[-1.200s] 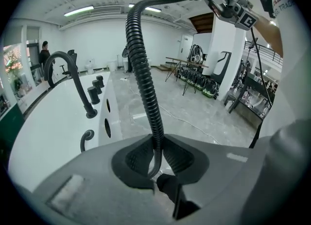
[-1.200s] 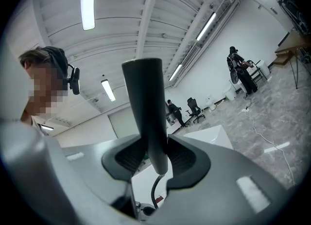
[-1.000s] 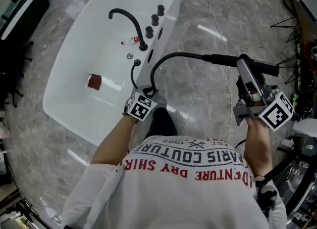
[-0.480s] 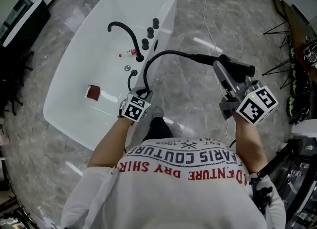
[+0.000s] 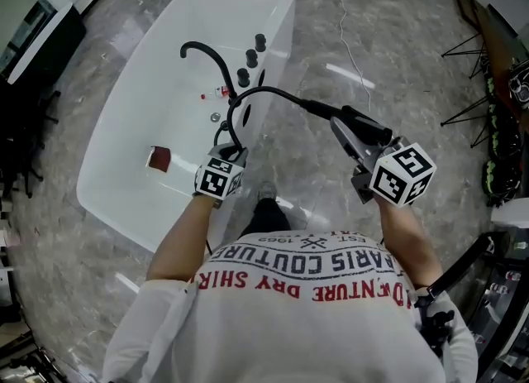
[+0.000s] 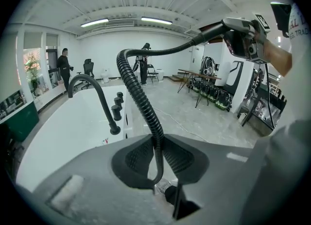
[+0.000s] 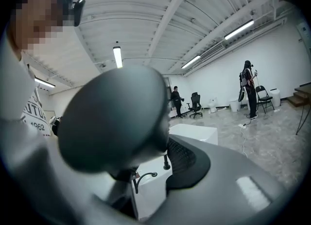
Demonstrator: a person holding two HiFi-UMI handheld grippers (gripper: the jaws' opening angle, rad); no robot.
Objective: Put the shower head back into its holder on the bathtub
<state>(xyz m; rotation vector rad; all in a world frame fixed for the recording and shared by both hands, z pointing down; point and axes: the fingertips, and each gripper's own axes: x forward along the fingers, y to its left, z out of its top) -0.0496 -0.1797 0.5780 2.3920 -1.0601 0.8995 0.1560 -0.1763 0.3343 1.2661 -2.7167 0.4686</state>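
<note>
Left gripper point(image 5: 231, 155): forearm reaches forward to the bathtub point(image 5: 124, 108), ending at the rim that carries the faucet point(image 5: 216, 57). The gripper tilts downward. Its jaws are clenched on the black ribbed hose point(image 5: 281, 96), which passes up between the pads in the left gripper view.

Right gripper point(image 5: 351, 137): forearm is extended over the marble floor point(image 5: 355, 34), outside that same rim of the bathtub. The gripper points toward the tub, its marker cube uppermost. Its jaws are clamped on the shower head point(image 5: 364, 129), whose grey face fills the right gripper view.

The shower head is off the bathtub, raised above the floor beside it. The hose arcs from it to the left gripper at the rim.
</note>
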